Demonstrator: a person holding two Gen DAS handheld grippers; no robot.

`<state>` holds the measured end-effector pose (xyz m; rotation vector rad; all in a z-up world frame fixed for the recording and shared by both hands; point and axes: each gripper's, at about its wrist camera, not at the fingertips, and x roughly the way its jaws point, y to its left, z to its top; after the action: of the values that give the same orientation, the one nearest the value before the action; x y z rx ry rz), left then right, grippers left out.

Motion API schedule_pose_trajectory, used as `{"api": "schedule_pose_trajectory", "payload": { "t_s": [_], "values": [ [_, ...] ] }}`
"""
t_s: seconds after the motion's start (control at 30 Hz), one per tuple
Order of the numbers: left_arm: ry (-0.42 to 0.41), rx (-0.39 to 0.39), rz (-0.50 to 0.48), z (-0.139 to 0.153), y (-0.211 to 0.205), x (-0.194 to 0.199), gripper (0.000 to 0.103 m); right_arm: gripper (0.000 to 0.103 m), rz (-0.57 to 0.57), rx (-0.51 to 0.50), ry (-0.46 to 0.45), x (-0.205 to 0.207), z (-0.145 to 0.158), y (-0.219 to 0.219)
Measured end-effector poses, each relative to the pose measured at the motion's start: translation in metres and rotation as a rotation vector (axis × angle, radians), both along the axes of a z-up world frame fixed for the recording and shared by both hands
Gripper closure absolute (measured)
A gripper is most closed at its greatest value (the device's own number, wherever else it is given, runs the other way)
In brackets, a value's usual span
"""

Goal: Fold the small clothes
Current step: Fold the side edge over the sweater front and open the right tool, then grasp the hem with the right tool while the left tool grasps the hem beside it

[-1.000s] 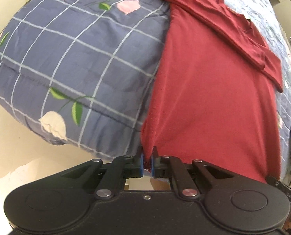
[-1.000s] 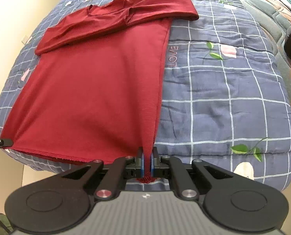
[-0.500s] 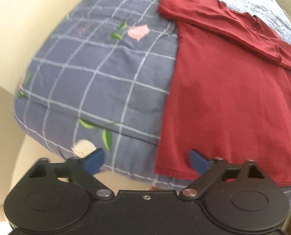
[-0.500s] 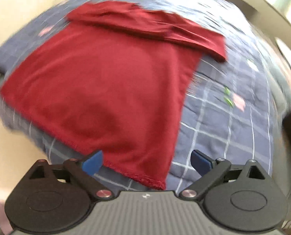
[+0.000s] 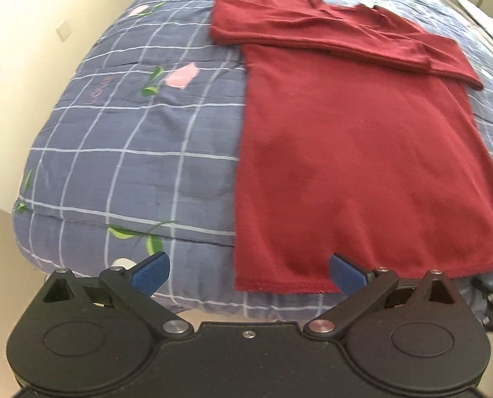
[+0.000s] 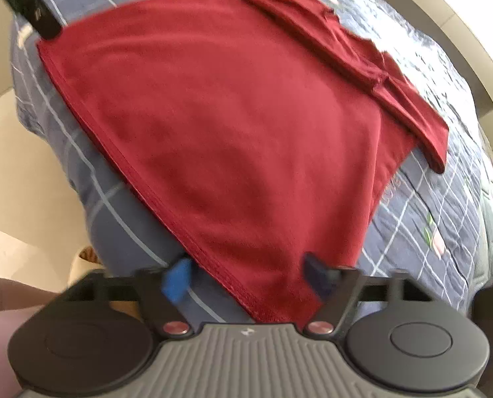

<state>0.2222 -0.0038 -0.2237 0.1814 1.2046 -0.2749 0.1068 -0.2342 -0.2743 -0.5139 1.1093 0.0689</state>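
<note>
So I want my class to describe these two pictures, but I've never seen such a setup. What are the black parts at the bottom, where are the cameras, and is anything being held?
There is no robot. A person holds a hand tool with two blue-tipped jaws in each hand, and each tool carries a wide-angle camera looking forward along the jaws. The black shapes are the tools themselves.

One view comes from the left gripper, the other from the right gripper. Both look down on a dark red shirt spread on a bed with a blue checked quilt; its sleeves are folded across the top.

Nothing is held. The left jaws stand wide open. The right jaws have just been closing, with the shirt's bottom hem between them, not yet pinched.
</note>
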Motion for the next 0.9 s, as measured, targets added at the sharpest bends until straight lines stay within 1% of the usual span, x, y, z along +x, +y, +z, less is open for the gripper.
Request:
{"api": "schedule_pose_trajectory", "payload": {
  "t_s": [0.03,0.07,0.13,0.23,0.37,0.5,0.6,0.73,0.8,0.87,0.9],
  "values": [
    [-0.001,0.001,-0.018,0.000,-0.003,-0.002,0.001,0.058,-0.002,0.001,-0.013,-0.001,0.004,0.000],
    [-0.003,0.007,-0.041,0.000,-0.006,-0.005,0.001,0.063,-0.014,0.019,-0.020,0.000,0.008,-0.001],
    [0.010,0.021,-0.083,-0.001,-0.013,-0.010,0.001,0.079,-0.054,0.087,-0.018,0.005,0.018,-0.006],
    [0.047,0.022,-0.141,-0.002,-0.023,-0.014,0.001,0.086,-0.108,0.180,-0.014,0.016,0.033,-0.015],
    [0.034,0.014,-0.192,0.000,-0.035,-0.021,0.001,0.088,-0.180,0.291,-0.007,0.032,0.052,-0.029],
    [0.025,0.019,-0.263,-0.004,-0.052,-0.025,0.001,0.089,-0.207,0.358,-0.010,0.044,0.067,-0.040],
    [0.031,0.026,-0.319,-0.010,-0.070,-0.028,0.001,0.090,-0.205,0.382,-0.009,0.049,0.075,-0.045],
    [-0.031,0.090,-0.370,-0.017,-0.090,-0.034,0.001,0.092,-0.172,0.388,-0.009,0.050,0.084,-0.047],
    [-0.065,0.137,-0.373,-0.020,-0.096,-0.032,0.004,0.092,-0.158,0.387,-0.009,0.050,0.086,-0.047],
    [-0.088,0.169,-0.364,-0.022,-0.098,-0.029,0.011,0.092,-0.152,0.388,-0.008,0.050,0.087,-0.048],
    [-0.094,0.179,-0.358,-0.021,-0.097,-0.027,0.012,0.092,-0.150,0.388,-0.008,0.049,0.088,-0.048]
  ]
}}
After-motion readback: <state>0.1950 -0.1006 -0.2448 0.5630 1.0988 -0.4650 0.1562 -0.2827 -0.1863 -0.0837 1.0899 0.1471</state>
